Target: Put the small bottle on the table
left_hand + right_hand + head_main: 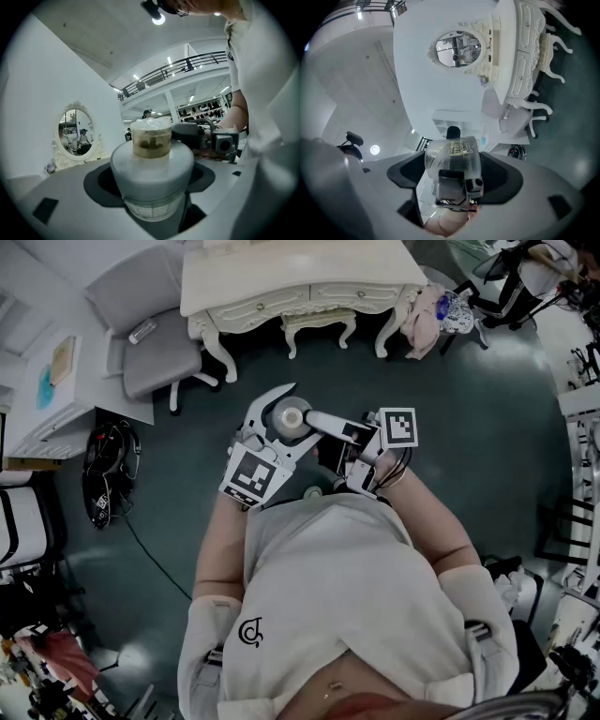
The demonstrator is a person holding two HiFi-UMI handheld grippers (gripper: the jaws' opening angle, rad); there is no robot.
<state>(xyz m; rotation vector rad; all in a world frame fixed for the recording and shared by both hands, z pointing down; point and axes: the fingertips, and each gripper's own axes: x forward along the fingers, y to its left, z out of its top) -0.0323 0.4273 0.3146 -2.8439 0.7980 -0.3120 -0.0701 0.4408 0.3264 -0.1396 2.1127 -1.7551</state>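
Observation:
The small bottle has a pale round body and a clear cap. It is held in the air in front of the person, above the dark floor. My left gripper is shut on it, and in the left gripper view the bottle fills the space between the jaws. My right gripper reaches in from the right and stands open, with the bottle's clear lower part between its jaws; the pads do not visibly press on it. The white ornate table stands ahead, some way off.
A grey chair stands left of the table and a small stool sits under it. An oval mirror stands on the table. A dark bag lies on the floor at the left, beside a white shelf unit.

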